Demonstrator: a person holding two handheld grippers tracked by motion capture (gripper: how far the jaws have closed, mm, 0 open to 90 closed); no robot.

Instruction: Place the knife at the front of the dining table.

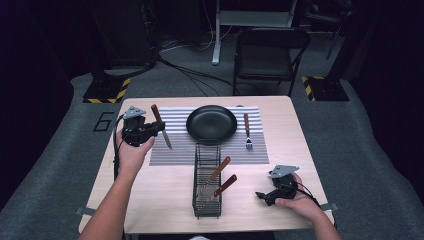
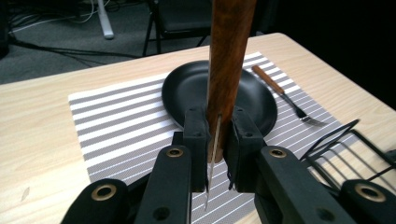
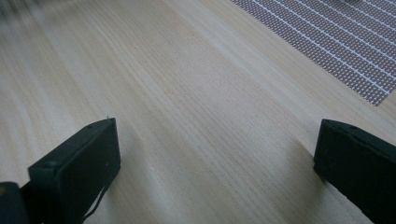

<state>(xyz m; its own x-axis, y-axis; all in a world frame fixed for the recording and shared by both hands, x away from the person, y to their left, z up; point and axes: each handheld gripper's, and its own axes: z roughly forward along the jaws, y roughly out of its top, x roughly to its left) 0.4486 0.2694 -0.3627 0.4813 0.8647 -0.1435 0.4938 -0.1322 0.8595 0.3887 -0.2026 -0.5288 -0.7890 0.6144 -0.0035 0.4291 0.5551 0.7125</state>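
A place setting is being laid out: the black plate (image 1: 211, 124) is sitting at the centre of the striped placemat (image 1: 175, 150), and the fork (image 1: 247, 131) is lying just to the plate's right in the high view, tines toward the person. The knife (image 1: 161, 127) is hanging over the mat's left part, left of the plate, so it is probably heading for the free side of the plate to balance the fork.

The left gripper (image 1: 156, 128), at the left middle of the high view, is pinching the knife where the brown wooden handle meets the blade. In the left gripper view its fingers (image 2: 196, 133) are pressing narrowly on both sides of the handle, with the handle rising toward the top of the frame and the thin blade pointing down between them toward the mat. Gripping near the junction is likely keeping the blade steady for a tidy set-down.

Below the plate, a black wire caddy (image 1: 206, 182) is holding 2 more wooden-handled utensils (image 1: 220, 176), handles sticking up for easy picking.

The right gripper (image 1: 261, 196) is resting low at the lower right of the high view, on the bare wooden surface (image 1: 165, 195). In the right gripper view its fingers (image 3: 79, 175) are standing wide apart, holding nothing.
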